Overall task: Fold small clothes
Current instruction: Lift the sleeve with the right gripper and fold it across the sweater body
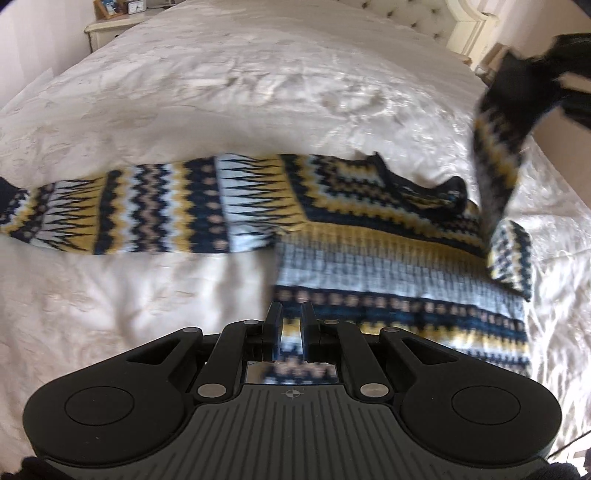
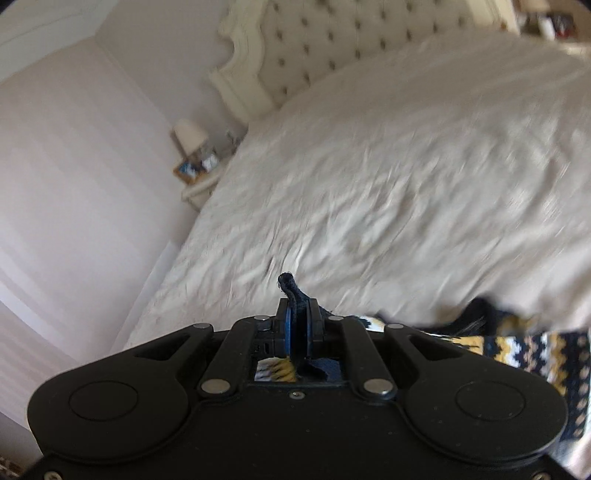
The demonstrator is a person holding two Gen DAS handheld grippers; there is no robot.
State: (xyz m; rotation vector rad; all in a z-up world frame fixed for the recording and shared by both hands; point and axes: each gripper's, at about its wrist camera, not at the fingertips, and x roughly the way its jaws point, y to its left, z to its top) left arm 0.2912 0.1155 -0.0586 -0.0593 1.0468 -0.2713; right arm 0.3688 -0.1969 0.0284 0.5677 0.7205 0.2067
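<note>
On the cream bed (image 1: 258,92) your sweater (image 1: 388,266) lies spread flat, patterned in navy, yellow and pale blue, its dark collar turned toward the headboard (image 1: 417,14). Your left gripper (image 1: 291,332) sits at the sweater's hem, on the side away from the headboard; the two fingers stand close together with knit showing in the narrow gap between them, but you cannot tell from this view whether they actually pinch the cloth. One sleeve (image 1: 122,210) stretches out flat across the bed, away from the sweater's body on the nightstand (image 1: 110,29) side. The other sleeve (image 1: 495,162) is lifted off the bed and hangs in the air above the sweater's far shoulder, held at its dark cuff by your right gripper (image 1: 524,74), which shows blurred near the frame edge. From the right wrist view, your right gripper (image 2: 298,325) is clamped on that cuff (image 2: 291,288), a dark tip of knit poking out past the fingers, with the patterned sleeve trailing below and beside it. That view is blurred; the headboard and a lamp (image 2: 190,138) on the nightstand lie beyond.
</note>
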